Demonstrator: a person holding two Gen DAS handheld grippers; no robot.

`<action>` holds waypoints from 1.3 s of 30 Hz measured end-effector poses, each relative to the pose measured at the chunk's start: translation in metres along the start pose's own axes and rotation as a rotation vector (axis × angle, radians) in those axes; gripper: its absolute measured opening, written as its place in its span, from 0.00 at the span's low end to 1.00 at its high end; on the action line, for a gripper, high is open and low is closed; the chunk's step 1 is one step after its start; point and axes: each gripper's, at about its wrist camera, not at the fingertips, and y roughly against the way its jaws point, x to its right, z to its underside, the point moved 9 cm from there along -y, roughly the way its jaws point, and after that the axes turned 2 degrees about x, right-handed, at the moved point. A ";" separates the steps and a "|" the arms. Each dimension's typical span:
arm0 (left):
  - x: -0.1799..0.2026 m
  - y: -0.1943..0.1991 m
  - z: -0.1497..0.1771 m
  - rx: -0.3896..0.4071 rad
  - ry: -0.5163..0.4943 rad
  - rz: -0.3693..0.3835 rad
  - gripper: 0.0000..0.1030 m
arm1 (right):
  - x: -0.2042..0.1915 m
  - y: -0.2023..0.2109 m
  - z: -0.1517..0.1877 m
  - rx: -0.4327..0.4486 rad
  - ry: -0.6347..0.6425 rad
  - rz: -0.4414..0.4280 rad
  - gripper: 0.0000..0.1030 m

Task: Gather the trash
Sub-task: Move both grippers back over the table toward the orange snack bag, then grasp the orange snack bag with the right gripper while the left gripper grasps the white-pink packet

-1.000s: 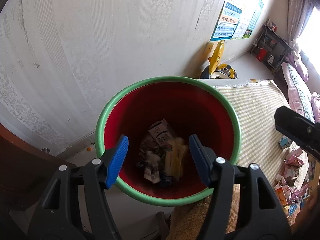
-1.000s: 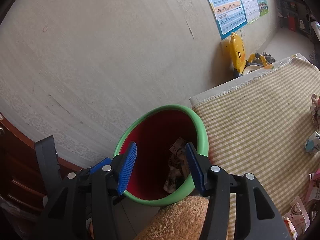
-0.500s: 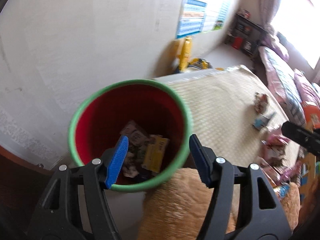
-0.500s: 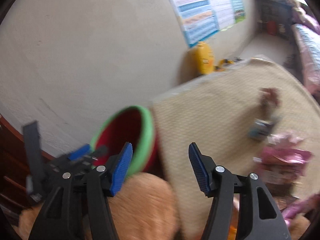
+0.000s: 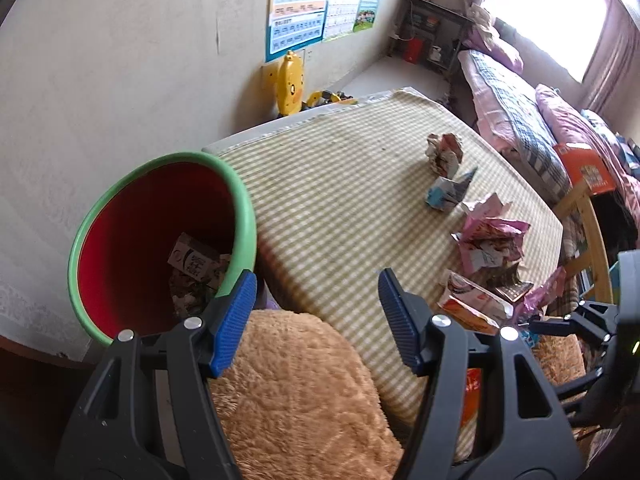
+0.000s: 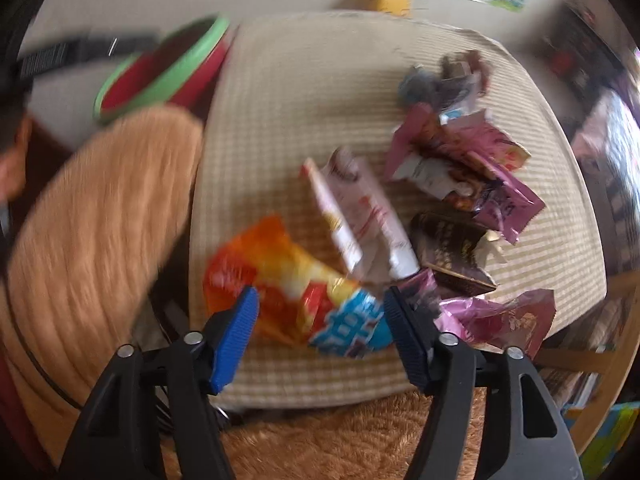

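Observation:
A red bin with a green rim [image 5: 160, 240] stands at the left edge of a checked table [image 5: 340, 208] and holds several wrappers [image 5: 192, 264]. It also shows in the right wrist view [image 6: 160, 76]. My left gripper [image 5: 316, 320] is open and empty, just right of the bin over the table's near edge. My right gripper [image 6: 320, 332] is open and empty above an orange and blue snack bag [image 6: 296, 300]. A white and pink carton [image 6: 360, 216], pink wrappers [image 6: 472, 164] and a brown wrapper [image 6: 448, 248] lie beyond it. The right wrist view is blurred.
A tan plush cushion [image 5: 304, 400] lies at the table's near edge. A crumpled wrapper [image 5: 444, 152] and a blue carton [image 5: 448, 192] lie further back. A yellow toy [image 5: 290, 84] stands at the wall. A bed [image 5: 540, 128] is on the right.
Both grippers have swung right, away from the bin's mouth and over the table. The right gripper now looks down on the pile of wrappers. Both stay open and empty.

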 end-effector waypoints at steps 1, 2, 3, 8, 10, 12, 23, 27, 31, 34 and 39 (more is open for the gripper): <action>0.001 0.000 0.000 -0.001 -0.003 -0.001 0.59 | -0.005 -0.002 0.001 -0.006 0.041 0.006 0.64; 0.002 0.001 0.000 -0.003 -0.005 -0.001 0.59 | -0.012 -0.006 0.003 -0.019 0.100 0.014 0.66; 0.004 0.001 0.000 -0.006 -0.004 -0.002 0.59 | -0.019 -0.010 0.005 -0.035 0.160 0.031 0.67; 0.004 0.003 0.001 -0.011 -0.001 -0.010 0.59 | -0.036 -0.029 0.014 -0.073 0.371 0.149 0.70; 0.005 0.003 0.002 -0.011 -0.002 -0.015 0.59 | -0.040 -0.030 0.014 -0.061 0.375 0.157 0.69; 0.005 0.002 0.002 -0.014 -0.002 -0.018 0.59 | -0.038 -0.025 0.014 -0.043 0.369 0.190 0.51; 0.005 -0.008 0.004 -0.028 0.053 -0.017 0.59 | 0.010 0.055 -0.004 0.205 -0.198 -0.059 0.43; 0.016 -0.021 0.010 -0.078 0.112 0.027 0.59 | 0.075 0.093 0.000 0.370 -0.508 0.007 0.44; 0.056 -0.037 0.022 -0.141 0.120 0.119 0.59 | 0.123 0.108 0.009 0.498 -0.782 -0.018 0.44; 0.095 -0.056 0.039 -0.225 0.116 0.183 0.59 | 0.127 0.116 0.014 0.531 -0.821 -0.016 0.45; 0.143 -0.085 0.045 -0.251 0.083 0.159 0.59 | 0.127 0.109 0.015 0.532 -0.831 -0.031 0.45</action>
